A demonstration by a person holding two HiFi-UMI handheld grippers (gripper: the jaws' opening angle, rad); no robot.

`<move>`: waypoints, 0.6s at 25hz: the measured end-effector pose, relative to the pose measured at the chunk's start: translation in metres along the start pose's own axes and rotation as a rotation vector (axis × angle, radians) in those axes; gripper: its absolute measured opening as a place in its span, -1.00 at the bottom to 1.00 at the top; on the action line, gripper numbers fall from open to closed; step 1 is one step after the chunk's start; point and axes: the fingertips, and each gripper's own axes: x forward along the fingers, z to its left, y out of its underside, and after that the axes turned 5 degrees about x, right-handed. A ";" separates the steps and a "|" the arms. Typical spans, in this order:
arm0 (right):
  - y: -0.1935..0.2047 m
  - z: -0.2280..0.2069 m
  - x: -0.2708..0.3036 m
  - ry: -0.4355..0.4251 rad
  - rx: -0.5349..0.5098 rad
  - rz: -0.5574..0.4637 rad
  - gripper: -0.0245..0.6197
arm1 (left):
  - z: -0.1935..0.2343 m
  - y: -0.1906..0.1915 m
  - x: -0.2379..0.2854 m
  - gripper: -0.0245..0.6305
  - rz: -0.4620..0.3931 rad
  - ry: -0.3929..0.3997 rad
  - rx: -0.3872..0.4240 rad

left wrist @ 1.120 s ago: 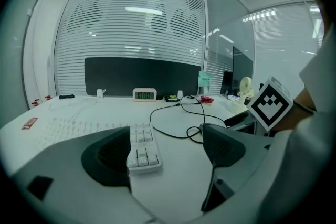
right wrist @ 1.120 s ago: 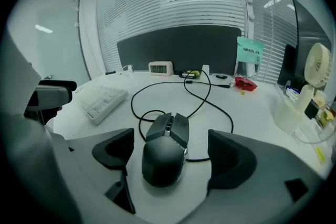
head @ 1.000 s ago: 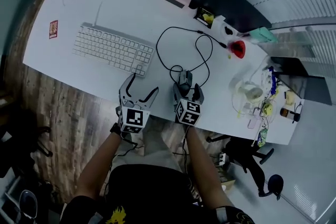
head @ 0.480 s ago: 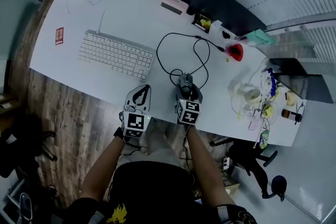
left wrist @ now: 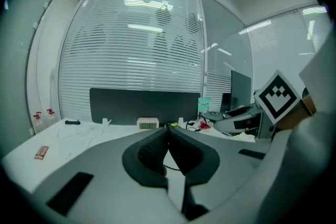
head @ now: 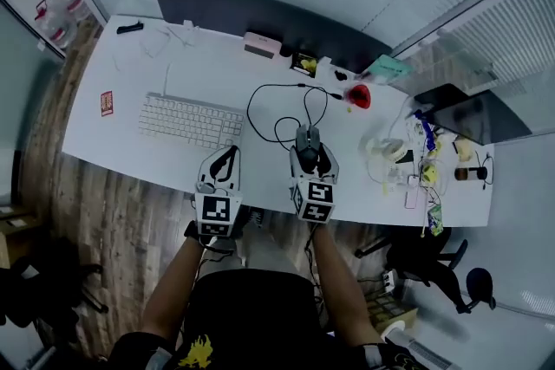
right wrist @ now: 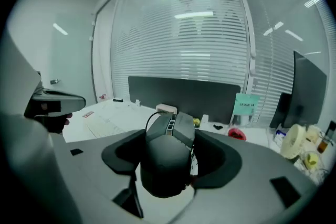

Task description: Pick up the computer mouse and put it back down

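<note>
The dark grey computer mouse (right wrist: 165, 157) sits between the pads of my right gripper (right wrist: 169, 152), which is shut on its sides and holds it above the white desk (head: 121, 134). In the head view the mouse (head: 308, 140) shows just ahead of the right gripper (head: 310, 155), and its black cable (head: 277, 113) loops back across the desk. My left gripper (head: 221, 165) hovers beside it over the desk's near edge. Its jaws (left wrist: 168, 136) are shut, with nothing between them.
A white keyboard (head: 186, 121) lies left of the cable loops. A pale box (head: 260, 45) and a red object (head: 358, 96) sit near the dark partition (head: 260, 17) at the back. Small clutter (head: 416, 165) crowds the desk's right end.
The left jaws went from wide open to shut. The right jaws closed on the mouse. Both grippers then rose, and the mouse came up off the desk.
</note>
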 end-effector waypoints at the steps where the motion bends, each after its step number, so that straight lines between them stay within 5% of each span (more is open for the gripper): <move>1: -0.011 0.003 -0.012 0.005 -0.011 -0.024 0.01 | -0.002 -0.009 -0.006 -0.89 -0.013 0.013 0.006; 15: -0.162 0.045 -0.140 0.014 -0.068 -0.474 0.01 | 0.035 -0.137 -0.096 -0.89 -0.254 -0.047 0.134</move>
